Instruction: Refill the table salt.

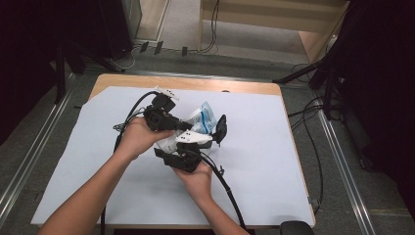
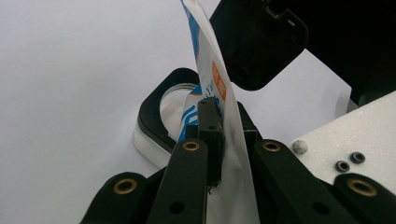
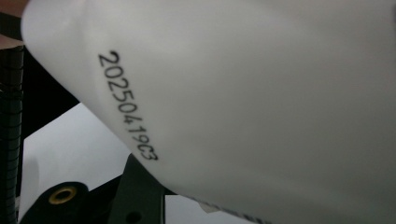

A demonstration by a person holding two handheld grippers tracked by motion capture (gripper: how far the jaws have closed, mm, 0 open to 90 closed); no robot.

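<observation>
Jaws of the left gripper [image 2: 219,140] are pressed together on the thin edge of a white and blue pouch [image 2: 210,60], held above the white table cover [image 1: 254,161]. Right gripper [image 1: 188,147] holds a white container [image 3: 243,93] printed with a black code; its jaws stand partly spread around it.

A wooden table [image 1: 254,88] stands on a grey floor [image 1: 39,132]. A white sheet [image 1: 259,161] covers nearly all of its top, leaving a strip of bare wood along the far edge.
</observation>
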